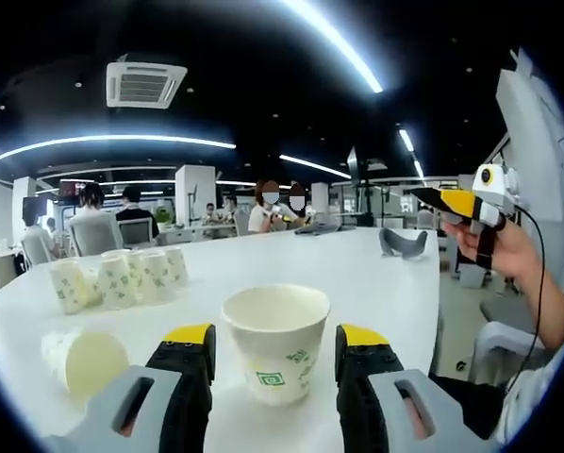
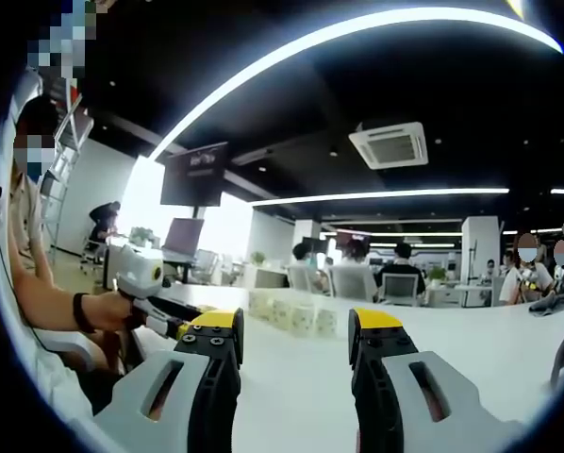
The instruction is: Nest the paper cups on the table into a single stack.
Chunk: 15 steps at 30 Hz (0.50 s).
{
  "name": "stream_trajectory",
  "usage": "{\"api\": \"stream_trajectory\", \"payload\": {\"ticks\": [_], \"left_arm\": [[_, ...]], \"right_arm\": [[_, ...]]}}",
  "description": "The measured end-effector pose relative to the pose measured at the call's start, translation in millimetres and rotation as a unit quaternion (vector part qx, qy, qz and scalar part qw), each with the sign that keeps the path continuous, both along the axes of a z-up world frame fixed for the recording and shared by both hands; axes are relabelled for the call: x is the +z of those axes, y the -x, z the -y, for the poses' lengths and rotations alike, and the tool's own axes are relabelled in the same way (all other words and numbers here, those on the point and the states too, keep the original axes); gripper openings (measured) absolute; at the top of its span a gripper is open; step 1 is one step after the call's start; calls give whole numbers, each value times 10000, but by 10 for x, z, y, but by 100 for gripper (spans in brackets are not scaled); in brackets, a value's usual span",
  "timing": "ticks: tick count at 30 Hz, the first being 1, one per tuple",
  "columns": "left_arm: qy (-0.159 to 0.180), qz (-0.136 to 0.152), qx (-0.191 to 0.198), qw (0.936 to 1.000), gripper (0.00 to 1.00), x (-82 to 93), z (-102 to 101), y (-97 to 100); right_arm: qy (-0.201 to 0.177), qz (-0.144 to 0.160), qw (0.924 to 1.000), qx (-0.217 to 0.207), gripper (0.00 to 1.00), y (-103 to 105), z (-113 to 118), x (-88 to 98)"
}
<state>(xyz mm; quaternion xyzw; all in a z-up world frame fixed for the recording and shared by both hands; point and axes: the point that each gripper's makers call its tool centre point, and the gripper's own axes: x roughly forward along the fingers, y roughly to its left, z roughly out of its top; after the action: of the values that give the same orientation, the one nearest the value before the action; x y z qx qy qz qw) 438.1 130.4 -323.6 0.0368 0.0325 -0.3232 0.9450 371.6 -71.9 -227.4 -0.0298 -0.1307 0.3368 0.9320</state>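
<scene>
An upright white paper cup (image 1: 277,347) with green print stands on the white table (image 1: 376,283), between the jaws of my left gripper (image 1: 274,333). The jaws are open, with small gaps on both sides of the cup. Farther left, several cups (image 1: 122,279) stand in a row, and one more cup (image 1: 79,360) lies on its side near the left jaw. A hand holds my right gripper (image 1: 456,201) up in the air at the right, off the table's edge. In the right gripper view my right gripper (image 2: 297,321) is open and empty, facing the row of cups (image 2: 291,316).
A grey object (image 1: 402,244) lies at the far right of the table. The table's edge curves along the right, with a chair (image 1: 508,330) beyond it. People sit at desks (image 1: 122,226) in the background. My left gripper (image 2: 155,304) shows at the left, held by a hand.
</scene>
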Motion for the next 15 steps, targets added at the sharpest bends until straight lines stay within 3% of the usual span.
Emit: {"api": "stream_trajectory", "payload": {"ticks": [15], "left_arm": [[304,-58,539,9981,59,-72,-554,146]], "right_arm": [[-3,-11,10000,34,47,1,-33,-18]]}}
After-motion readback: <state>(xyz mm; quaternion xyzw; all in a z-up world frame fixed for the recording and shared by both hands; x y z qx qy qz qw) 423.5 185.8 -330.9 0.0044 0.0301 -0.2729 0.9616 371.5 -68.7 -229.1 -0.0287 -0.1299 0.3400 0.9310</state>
